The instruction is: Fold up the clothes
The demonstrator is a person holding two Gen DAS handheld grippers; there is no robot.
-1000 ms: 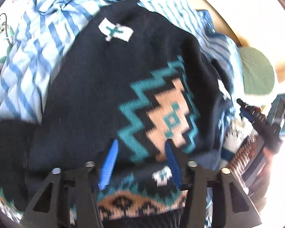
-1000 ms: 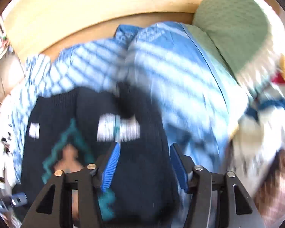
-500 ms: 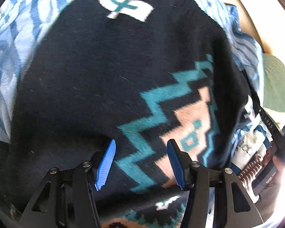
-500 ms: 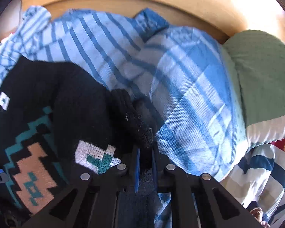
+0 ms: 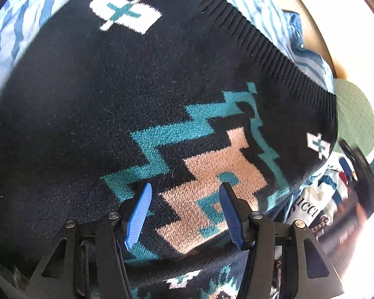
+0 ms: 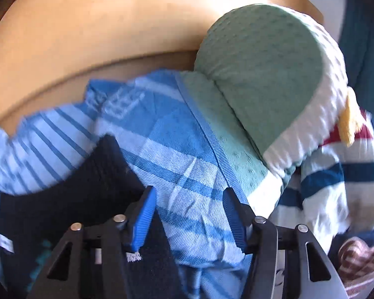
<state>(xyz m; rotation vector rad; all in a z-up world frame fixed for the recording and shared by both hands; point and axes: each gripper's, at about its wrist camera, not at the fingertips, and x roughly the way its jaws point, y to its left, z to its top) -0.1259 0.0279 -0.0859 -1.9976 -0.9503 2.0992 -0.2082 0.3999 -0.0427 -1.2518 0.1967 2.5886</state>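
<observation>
A black knit sweater (image 5: 112, 94) with teal and tan zigzag pattern fills the left wrist view, lying flat with its ribbed hem toward the far right. My left gripper (image 5: 184, 211) hovers open just over the tan patch, nothing between its blue pads. In the right wrist view my right gripper (image 6: 187, 214) is open above a blue striped cloth (image 6: 182, 164); the sweater's black edge (image 6: 69, 199) lies at its left finger. The right gripper's dark body (image 5: 359, 174) shows blurred at the sweater's right side in the left wrist view.
A green and white cushion (image 6: 264, 74) lies at the far right, beside a striped white, blue and red fabric (image 6: 336, 169). A tan wooden headboard (image 6: 99, 37) runs along the back. Blue striped cloth (image 5: 15, 30) lies under the sweater. A plaid brown fabric (image 6: 359, 254) sits at bottom right.
My right gripper was shut on the sweater's black edge half a second ago; it has let go, opened and swung right. My left gripper drifted right over the sweater, staying open.
</observation>
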